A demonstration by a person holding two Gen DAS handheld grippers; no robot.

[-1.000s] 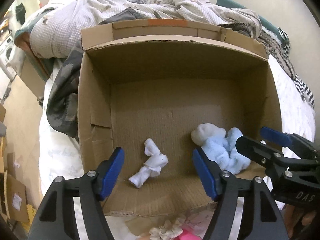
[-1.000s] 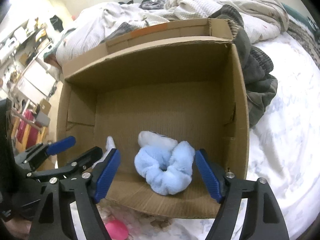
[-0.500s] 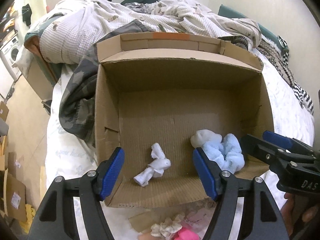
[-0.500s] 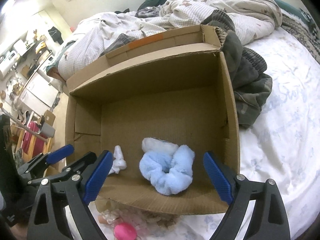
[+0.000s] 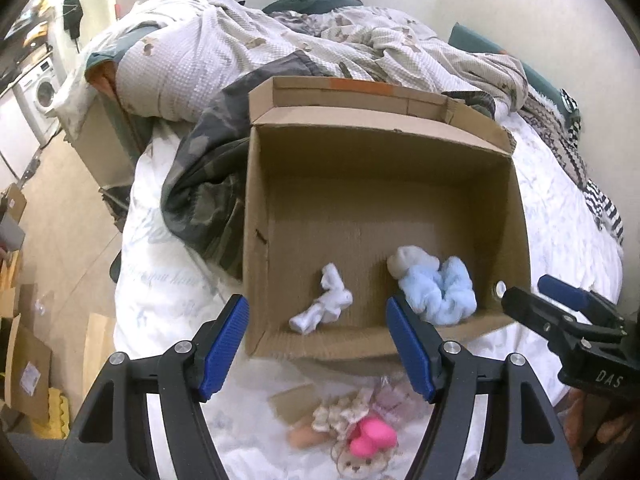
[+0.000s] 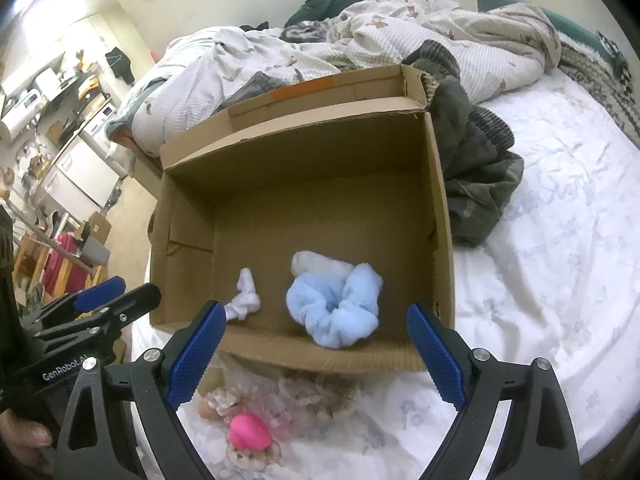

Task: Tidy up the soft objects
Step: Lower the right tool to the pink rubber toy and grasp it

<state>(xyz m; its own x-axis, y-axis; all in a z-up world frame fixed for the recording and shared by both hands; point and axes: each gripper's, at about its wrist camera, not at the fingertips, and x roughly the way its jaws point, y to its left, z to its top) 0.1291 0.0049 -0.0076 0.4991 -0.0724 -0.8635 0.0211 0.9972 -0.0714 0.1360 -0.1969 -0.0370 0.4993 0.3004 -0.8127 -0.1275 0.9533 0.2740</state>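
Looking into the cardboard box (image 5: 256, 216) on the bed (image 6: 560, 240), we see 2 soft items on its floor: a white sock (image 5: 324, 304) and a light blue scrunchie (image 5: 436, 292), apart. Both the left gripper (image 5: 318, 346) and right gripper (image 6: 316, 354) stand spread and empty; the right's jaws have just been opening. A pink-bowed doll (image 6: 248, 436) lies outside, near the box's front wall.

Both wrist cameras look steeply down along their fingers from just before the near wall of the cardboard box (image 5: 320, 346) (image 6: 312, 354). Each shares the box interior, the bed sheet (image 5: 168, 296) (image 6: 560, 272), and the opposite gripper at its frame edge.
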